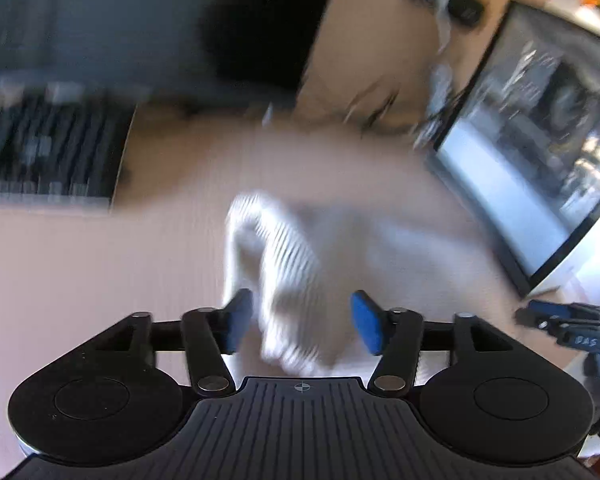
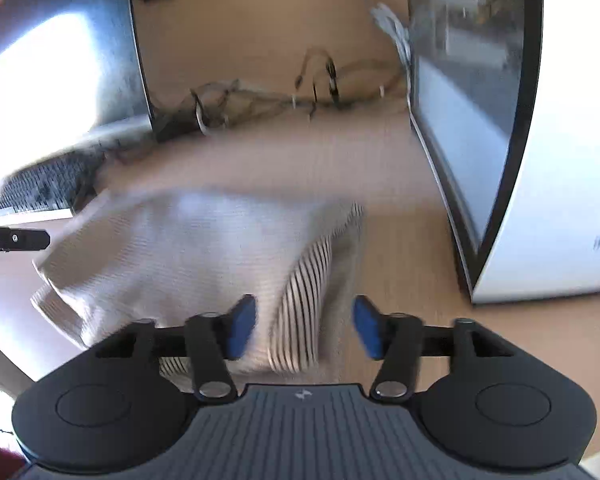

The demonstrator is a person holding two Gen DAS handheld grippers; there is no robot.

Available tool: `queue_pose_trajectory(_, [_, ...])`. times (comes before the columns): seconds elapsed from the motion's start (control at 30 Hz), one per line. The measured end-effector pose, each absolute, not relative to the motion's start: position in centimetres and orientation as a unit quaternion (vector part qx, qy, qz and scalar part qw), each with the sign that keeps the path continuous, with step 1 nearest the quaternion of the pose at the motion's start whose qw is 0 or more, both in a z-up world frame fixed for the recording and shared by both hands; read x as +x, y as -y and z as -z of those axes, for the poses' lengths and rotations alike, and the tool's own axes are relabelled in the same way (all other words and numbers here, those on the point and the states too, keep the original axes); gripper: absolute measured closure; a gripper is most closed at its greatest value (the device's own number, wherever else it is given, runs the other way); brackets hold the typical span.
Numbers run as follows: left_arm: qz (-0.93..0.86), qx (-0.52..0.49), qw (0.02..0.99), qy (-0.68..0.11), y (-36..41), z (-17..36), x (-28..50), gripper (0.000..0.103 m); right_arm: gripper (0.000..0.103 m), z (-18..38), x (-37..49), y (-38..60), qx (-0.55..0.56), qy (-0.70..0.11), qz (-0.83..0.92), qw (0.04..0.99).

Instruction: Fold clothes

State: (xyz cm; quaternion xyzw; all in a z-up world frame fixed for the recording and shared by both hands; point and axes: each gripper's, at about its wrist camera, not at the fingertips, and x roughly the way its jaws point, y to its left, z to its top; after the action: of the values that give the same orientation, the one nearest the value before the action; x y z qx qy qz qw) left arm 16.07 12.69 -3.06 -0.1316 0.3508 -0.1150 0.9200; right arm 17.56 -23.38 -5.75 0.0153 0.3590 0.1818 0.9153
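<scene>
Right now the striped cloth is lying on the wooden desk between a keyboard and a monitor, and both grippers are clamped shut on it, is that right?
Not quite. The striped cloth does lie on the wooden desk between the keyboard and the monitor, but both grippers stand open. In each wrist view the blue pads of the left gripper and right gripper sit apart, not pressing the cloth.

The right gripper (image 2: pixel 304 326) hangs with blue pads apart over a striped white garment (image 2: pixel 188 248) on the wooden desk (image 2: pixel 412 248), a monitor (image 2: pixel 472 92) standing right and a keyboard (image 2: pixel 40 188) left
</scene>
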Motion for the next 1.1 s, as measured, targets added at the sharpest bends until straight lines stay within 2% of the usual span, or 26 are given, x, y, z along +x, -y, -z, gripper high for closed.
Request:
queue_pose_trajectory(0.03, [0.128, -0.134, 0.923, -0.336, -12.3, 2.2, 16.2, 0.023, 0.034, 5.1, 17.6, 23.3, 0.026, -0.347, -0.189, 0.918])
queue_pose_trajectory(0.1, [0.160, -0.145, 0.923, -0.319, -10.8, 1.2, 16.9, 0.014, 0.015, 4.3, 18.1, 22.8, 0.040, -0.325, -0.203, 0.923])
queue_pose_trajectory(0.2, [0.178, -0.139, 0.911, -0.344, -8.2, 2.9, 18.3, 0.007, 0.000, 4.9, 19.2, 21.4, 0.058, -0.306, -0.226, 0.923])
queue_pose_trajectory(0.33, [0.151, -0.168, 0.878, -0.423, -7.3, 7.9, 19.5, 0.004, 0.000, 8.7, 20.1, 20.0, 0.079, -0.359, -0.245, 0.897])
queue_pose_trajectory(0.37, [0.152, -0.175, 0.879, -0.417, -7.4, 8.4, 19.3, 0.001, 0.000, 9.6, 20.2, 19.6, 0.075, -0.368, -0.245, 0.894])
queue_pose_trajectory(0.5, [0.160, -0.186, 0.877, -0.413, -7.7, 8.3, 19.3, 0.000, 0.000, 10.1, 18.8, 17.2, -0.027, -0.350, -0.246, 0.904])
queue_pose_trajectory(0.83, [0.161, -0.158, 0.881, -0.417, -7.2, 7.7, 19.2, 0.000, 0.000, 10.2, 18.9, 16.8, -0.042, -0.354, -0.232, 0.905])
queue_pose_trajectory(1.0, [0.191, -0.178, 0.888, -0.378, -7.2, 6.0, 19.2, 0.000, 0.000, 10.4, 18.7, 16.2, -0.067, -0.350, -0.231, 0.905])
queue_pose_trajectory(1.1, [0.154, -0.183, 0.879, -0.412, -7.5, 7.6, 20.1, 0.000, 0.000, 10.4, 18.7, 16.2, -0.073, -0.348, -0.236, 0.904])
